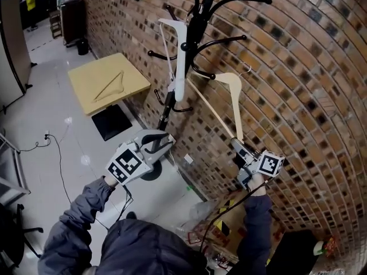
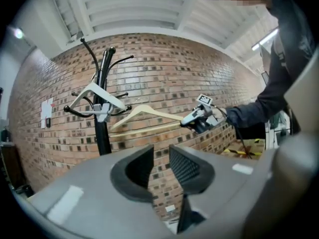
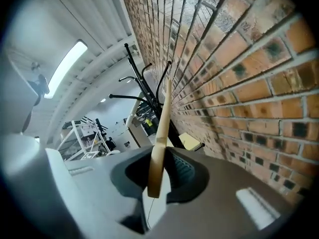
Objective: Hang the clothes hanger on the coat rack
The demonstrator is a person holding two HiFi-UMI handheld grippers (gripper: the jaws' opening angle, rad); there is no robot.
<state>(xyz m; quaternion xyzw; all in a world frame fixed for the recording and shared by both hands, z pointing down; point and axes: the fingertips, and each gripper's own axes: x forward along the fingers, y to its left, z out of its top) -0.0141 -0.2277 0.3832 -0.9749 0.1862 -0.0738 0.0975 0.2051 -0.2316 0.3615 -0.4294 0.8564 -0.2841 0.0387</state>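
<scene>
Head view — right gripper [image 1: 237, 144] held high, clamping the wooden hanger [image 1: 237, 107].

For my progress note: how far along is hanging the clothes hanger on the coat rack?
Done: a white hanger hangs on the coat rack. In hand: the right gripper grips a wooden hanger by one end, up beside the rack. Remaining: its hook is not yet on an arm. The left gripper is empty.

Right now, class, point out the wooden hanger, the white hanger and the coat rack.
wooden hanger [image 1: 236, 107], head view, its near arm.
white hanger [image 1: 180, 73], head view, its long side.
coat rack [image 1: 200, 13], head view, upper pole.
</scene>
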